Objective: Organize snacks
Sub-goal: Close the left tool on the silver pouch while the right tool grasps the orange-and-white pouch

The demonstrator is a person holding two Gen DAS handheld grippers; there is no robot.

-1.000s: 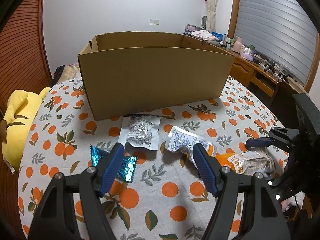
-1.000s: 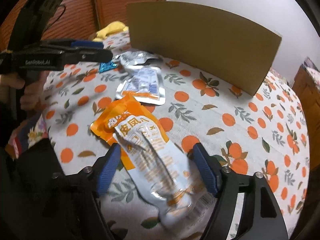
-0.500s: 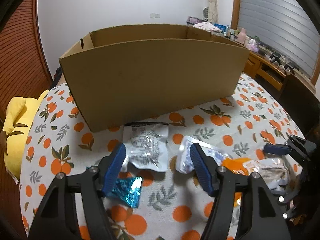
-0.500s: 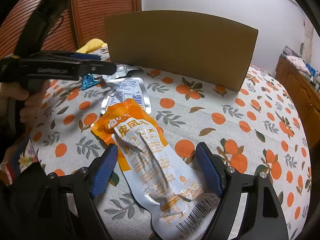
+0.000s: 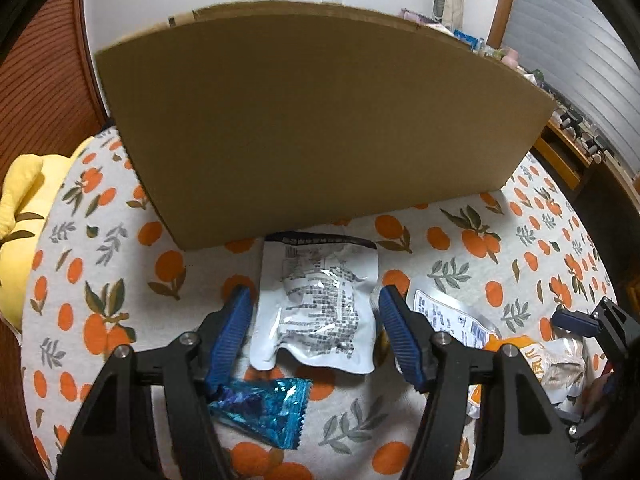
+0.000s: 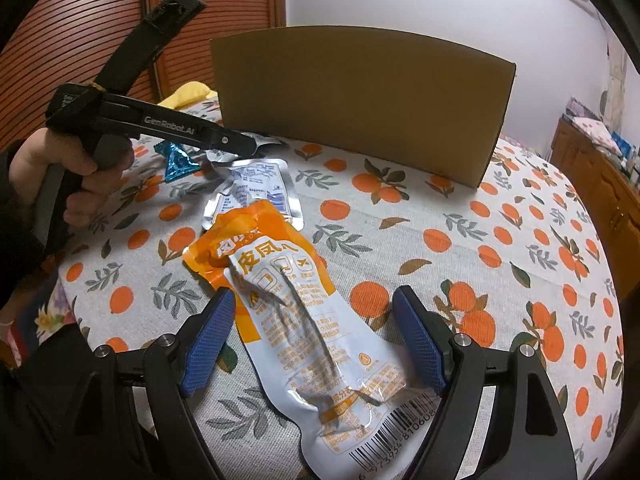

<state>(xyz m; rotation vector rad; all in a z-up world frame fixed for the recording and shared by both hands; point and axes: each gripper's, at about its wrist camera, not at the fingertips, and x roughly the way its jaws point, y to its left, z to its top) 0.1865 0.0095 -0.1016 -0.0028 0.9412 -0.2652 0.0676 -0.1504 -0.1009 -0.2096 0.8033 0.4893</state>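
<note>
Four snack packets lie loose on the orange-print tablecloth [image 6: 460, 216] before the cardboard box [image 5: 320, 120]; none visibly boxed. Left gripper [image 5: 316, 328], jaws narrowing, straddles the silver packet [image 5: 320, 308] unpinched. Right gripper [image 6: 312, 336] gapes around the orange-and-white pouch [image 6: 296, 320].

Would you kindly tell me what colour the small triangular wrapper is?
Shiny blue, clearest in the left wrist view: small triangular wrapper.

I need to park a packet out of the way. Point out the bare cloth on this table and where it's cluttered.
Free: the tablecloth right of the orange packet, in front of the cardboard box, and the strip left of the white pouch. Crowded: the blue wrapper, white pouch, silver pouch and orange packet lie close together.
</note>
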